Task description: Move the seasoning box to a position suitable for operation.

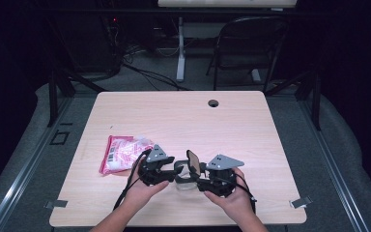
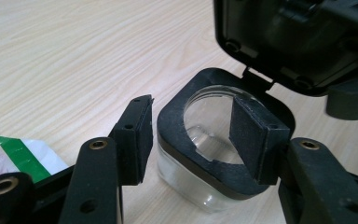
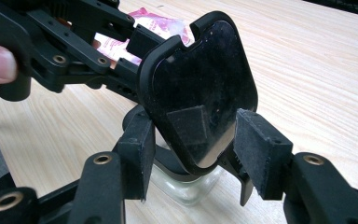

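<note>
A small clear jar (image 1: 185,185) with a black rim sits on the table near its front edge, its hinged black lid (image 1: 193,162) standing upright. My left gripper (image 1: 172,175) reaches in from the left. In the left gripper view the jar's rim (image 2: 200,164) lies between my left gripper's (image 2: 196,137) pads, with a gap beside the left pad. My right gripper (image 1: 199,182) comes from the right. In the right gripper view the raised lid (image 3: 200,79) stands between my right gripper's (image 3: 199,151) pads, and the right pad (image 3: 261,154) is clear of it. The jar's clear wall (image 3: 186,189) shows below.
A pink and white snack packet (image 1: 121,153) lies on the wooden table (image 1: 183,121) to the left of my hands. A cable hole (image 1: 213,103) sits near the far edge. A folding chair (image 1: 249,43) and a desk leg stand beyond the table.
</note>
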Available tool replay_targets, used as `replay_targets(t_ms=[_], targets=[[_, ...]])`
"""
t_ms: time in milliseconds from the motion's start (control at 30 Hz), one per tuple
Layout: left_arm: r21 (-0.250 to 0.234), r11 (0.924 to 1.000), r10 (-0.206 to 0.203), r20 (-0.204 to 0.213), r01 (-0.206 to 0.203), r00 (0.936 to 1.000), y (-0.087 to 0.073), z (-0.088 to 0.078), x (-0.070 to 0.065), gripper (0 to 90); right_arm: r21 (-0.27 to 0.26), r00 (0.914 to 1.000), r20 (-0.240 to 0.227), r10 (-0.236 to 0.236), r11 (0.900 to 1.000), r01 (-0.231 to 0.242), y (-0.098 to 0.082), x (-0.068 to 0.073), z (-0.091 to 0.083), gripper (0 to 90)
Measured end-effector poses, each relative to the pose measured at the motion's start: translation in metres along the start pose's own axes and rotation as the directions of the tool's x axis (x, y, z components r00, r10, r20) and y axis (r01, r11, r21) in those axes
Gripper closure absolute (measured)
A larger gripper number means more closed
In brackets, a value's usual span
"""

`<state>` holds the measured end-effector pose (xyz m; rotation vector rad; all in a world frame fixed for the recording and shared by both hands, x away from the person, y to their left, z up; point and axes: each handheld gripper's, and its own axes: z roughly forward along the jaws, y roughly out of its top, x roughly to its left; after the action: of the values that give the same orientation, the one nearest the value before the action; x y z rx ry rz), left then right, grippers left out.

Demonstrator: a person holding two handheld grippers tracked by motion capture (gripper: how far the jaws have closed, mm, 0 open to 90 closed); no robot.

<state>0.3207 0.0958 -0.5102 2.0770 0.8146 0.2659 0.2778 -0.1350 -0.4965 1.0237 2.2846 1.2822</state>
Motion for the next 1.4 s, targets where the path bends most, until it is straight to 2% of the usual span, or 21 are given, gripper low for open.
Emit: replay_targets(t_ms=[133,267,300,567,733,900,1000,1133,1233,1267,1333,1400], targets=[[0.028,0.9996,0.002,-0.017,-0.002,0.9998,-0.002,0.006,0.003,48.9,-0.004,1.0,0.005,0.004,1.0,-0.004,-0.001,-0.001,-0.002,48.9],[0.057,0.9982,-0.016,0.005,0.015,0.9999,-0.005,0.013,0.004,51.7,-0.009,1.0,0.008,0.005,1.0,-0.005,-0.002,-0.002,-0.005,50.6],[0.052,0.9983,-0.026,0.017,0.025,0.9995,-0.005,0.014,0.004,52.8,-0.008,1.0,0.009,0.003,1.0,-0.003,-0.003,-0.002,-0.005,51.3],[0.036,0.9992,-0.02,0.02,0.019,0.9996,-0.006,0.017,0.004,55.8,-0.002,1.0,-0.004,0.007,1.0,-0.007,-0.005,-0.007,-0.013,60.1],[0.033,0.9993,-0.016,0.021,0.016,0.9997,-0.007,0.017,0.004,56.5,0.006,0.9991,-0.023,0.035,0.999,-0.035,-0.008,-0.017,-0.021,63.0],[0.028,0.9995,-0.018,0.023,0.017,0.9996,-0.007,0.018,0.004,56.7,0.019,0.9949,-0.065,0.076,0.997,-0.075,-0.012,-0.028,-0.025,65.4],[0.029,0.9995,-0.014,0.025,0.013,0.9996,-0.006,0.019,0.004,56.8,0.029,0.9943,-0.073,0.078,0.997,-0.076,-0.013,-0.029,-0.027,66.6],[0.027,0.9995,-0.015,0.018,0.014,0.9997,-0.006,0.019,0.002,57.3,0.035,0.9921,-0.084,0.093,0.995,-0.091,-0.014,-0.03,-0.027,65.2],[0.029,0.9994,-0.021,0.02,0.02,0.9996,-0.006,0.019,0.002,57.3,0.033,0.9945,-0.054,0.089,0.996,-0.087,-0.015,-0.029,-0.024,58.4],[0.033,0.9992,-0.024,0.024,0.023,0.9994,-0.006,0.019,0.003,56.8,0.027,0.9937,-0.06,0.095,0.995,-0.093,-0.016,-0.028,-0.021,56.7],[0.024,0.9992,-0.031,0.036,0.031,0.9989,-0.006,0.019,0.004,53.1,0.025,0.9933,-0.059,0.099,0.995,-0.098,-0.018,-0.025,-0.017,54.4],[0.016,0.9991,-0.041,0.047,0.04,0.9981,-0.005,0.017,0.005,52.2,0.032,0.9955,-0.039,0.086,0.996,-0.085,-0.019,-0.022,-0.012,53.3]])
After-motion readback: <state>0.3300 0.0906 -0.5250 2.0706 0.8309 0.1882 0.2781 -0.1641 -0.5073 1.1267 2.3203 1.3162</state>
